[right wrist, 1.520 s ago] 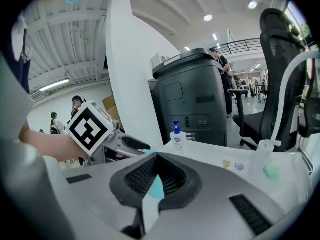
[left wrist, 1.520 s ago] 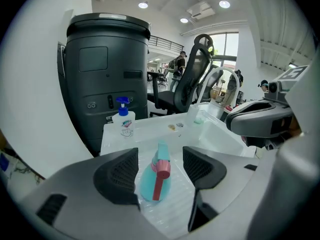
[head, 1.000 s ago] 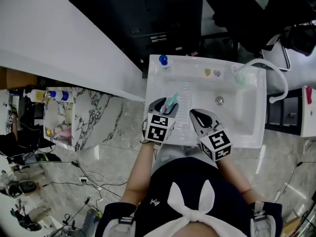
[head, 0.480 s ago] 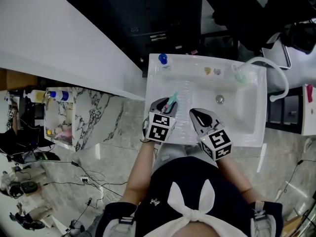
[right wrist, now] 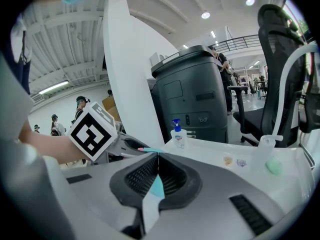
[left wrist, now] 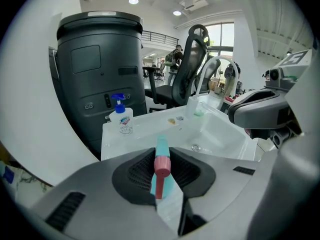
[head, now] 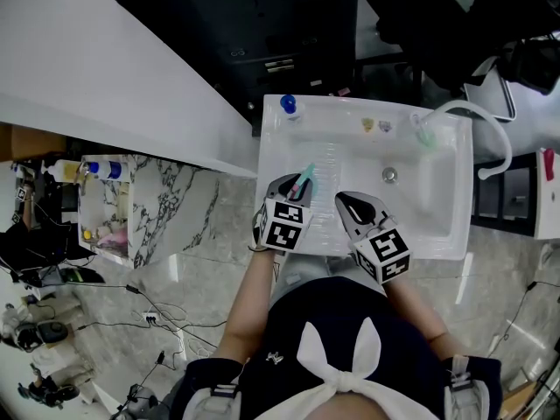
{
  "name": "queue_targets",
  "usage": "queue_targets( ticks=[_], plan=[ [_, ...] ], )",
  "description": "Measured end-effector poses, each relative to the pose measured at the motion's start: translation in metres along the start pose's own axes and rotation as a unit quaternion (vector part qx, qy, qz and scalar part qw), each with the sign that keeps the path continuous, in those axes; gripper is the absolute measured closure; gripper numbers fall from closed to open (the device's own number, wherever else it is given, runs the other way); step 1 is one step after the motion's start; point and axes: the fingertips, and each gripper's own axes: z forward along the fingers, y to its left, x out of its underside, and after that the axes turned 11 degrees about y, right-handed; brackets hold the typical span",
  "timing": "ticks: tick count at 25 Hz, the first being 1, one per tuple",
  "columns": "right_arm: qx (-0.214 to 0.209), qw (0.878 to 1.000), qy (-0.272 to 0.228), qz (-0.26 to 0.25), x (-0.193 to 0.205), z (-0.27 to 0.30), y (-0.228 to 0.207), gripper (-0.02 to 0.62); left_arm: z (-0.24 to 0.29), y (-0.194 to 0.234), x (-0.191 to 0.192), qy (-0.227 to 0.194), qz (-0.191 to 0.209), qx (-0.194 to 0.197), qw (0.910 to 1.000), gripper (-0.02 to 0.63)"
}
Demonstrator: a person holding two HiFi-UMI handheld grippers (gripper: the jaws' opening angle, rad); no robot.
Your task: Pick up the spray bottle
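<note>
The spray bottle (head: 304, 180) has a teal head and a pink nozzle, and it sits over the near left part of the white sink (head: 442, 221). My left gripper (head: 293, 191) is around it, jaws closing. In the left gripper view the bottle (left wrist: 162, 159) stands between the pads of the left gripper (left wrist: 161, 156), which lie against its sides. My right gripper (head: 350, 206) hovers just right of it over the basin, tips together. The right gripper (right wrist: 158, 156) shows its pads meeting, and the bottle's tip (right wrist: 147, 149) pokes out at left.
A soap pump bottle (head: 289, 106) stands on the sink's far left corner. The drain (head: 389, 177) is mid-basin, a green item (head: 424, 138) lies by the white faucet (head: 477, 134). Beyond the sink are a black bin (left wrist: 100, 74) and an office chair (left wrist: 192, 69).
The left gripper's jaws have drawn in around the spray bottle. Both hands have stayed where they were.
</note>
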Motion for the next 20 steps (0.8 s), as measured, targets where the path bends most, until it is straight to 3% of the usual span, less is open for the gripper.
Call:
queue_targets(
  ticks=[20],
  plan=[
    [-0.002,1.0,0.003,-0.002,0.003,-0.0035,0.0015,0.572,-0.0013,-0.0025,0.0014,0.005,-0.007,-0.012,0.9999,0.522]
  ],
)
